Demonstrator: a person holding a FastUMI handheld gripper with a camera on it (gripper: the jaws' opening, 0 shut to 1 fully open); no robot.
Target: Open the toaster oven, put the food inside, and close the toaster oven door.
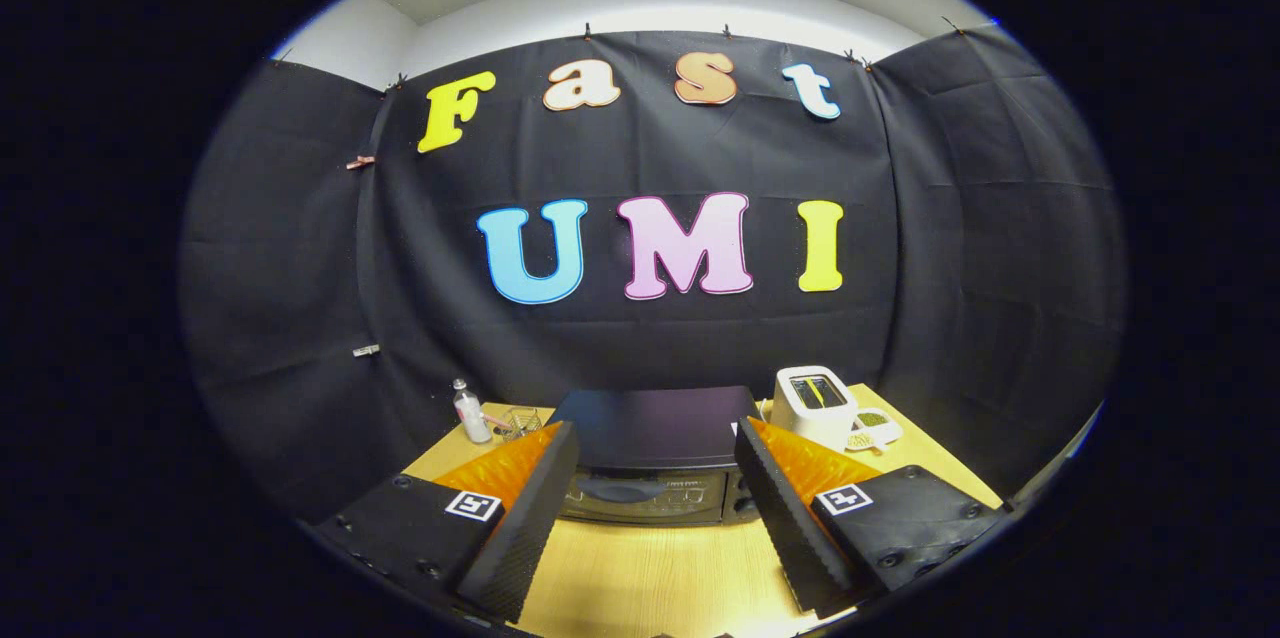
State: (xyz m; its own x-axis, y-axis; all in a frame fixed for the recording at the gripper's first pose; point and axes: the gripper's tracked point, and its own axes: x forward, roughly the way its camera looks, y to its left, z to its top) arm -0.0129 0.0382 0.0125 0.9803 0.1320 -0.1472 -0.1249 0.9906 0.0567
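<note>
toaster oven (650,463): set on worktop (640,573), far of the tool (655,518), seen between its fingers, door shut. judged heavy, rigid; door best taken by its front handle. tool: spread wide, nothing held. food dish (872,428): far right, beside white toaster (815,403).

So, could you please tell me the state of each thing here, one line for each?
Tongs: open, nothing between the fingers.
Toaster oven: door closed, standing on the table just ahead of the fingers.
White toaster: upright, right of the oven.
Small bottle: upright, capped, left of the oven.
Small white dish: beside the toaster, holding something I cannot identify.
</note>
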